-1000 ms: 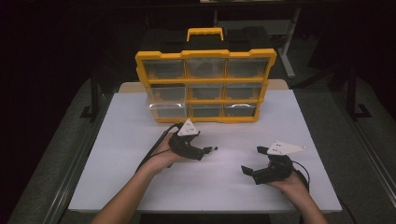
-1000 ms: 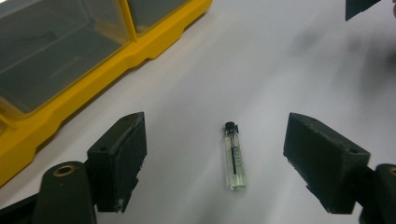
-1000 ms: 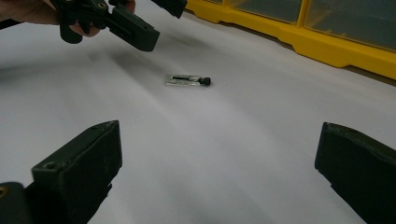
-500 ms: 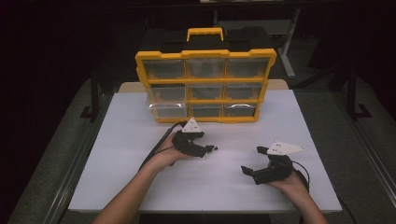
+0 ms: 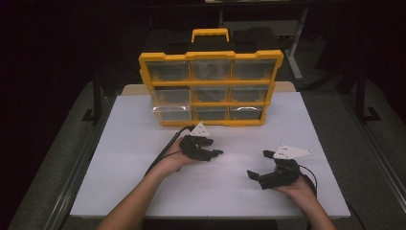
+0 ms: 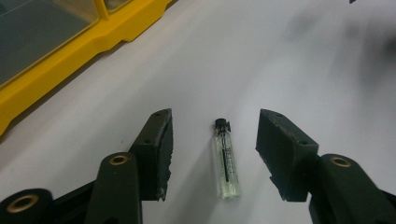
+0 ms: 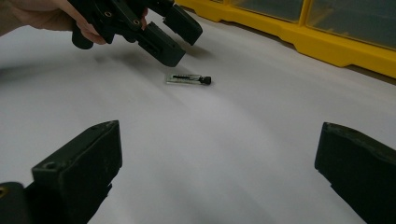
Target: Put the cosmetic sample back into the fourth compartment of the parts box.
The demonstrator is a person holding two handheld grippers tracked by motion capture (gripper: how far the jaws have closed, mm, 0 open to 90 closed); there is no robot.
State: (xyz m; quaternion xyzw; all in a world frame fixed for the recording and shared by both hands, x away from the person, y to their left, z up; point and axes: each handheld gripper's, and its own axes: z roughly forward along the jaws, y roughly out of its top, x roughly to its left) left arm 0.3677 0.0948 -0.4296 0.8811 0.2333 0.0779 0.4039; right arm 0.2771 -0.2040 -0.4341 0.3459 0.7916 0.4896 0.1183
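A small clear glass vial (image 6: 226, 158) with a black cap lies flat on the white table. In the left gripper view it sits between the two jaws of my left gripper (image 6: 214, 115), cap end pointing away. The jaws stand open on either side of it without touching it. In the high view my left gripper (image 5: 214, 147) is just in front of the yellow organizer (image 5: 210, 55). My right gripper (image 5: 259, 164) is open at the front right with nothing between its jaws. Its view shows the vial (image 7: 187, 79) just beneath the left gripper (image 7: 187, 46).
The yellow organizer (image 7: 299, 32) with clear drawers and a top handle stands upright at the back of the white table (image 5: 143, 191). Its bottom left drawer is pulled out a little. Black cables trail from both grippers. Dark floor surrounds the table.
My left gripper has shifted a little to the right and now has the vial between its open jaws. The right gripper has stayed put.
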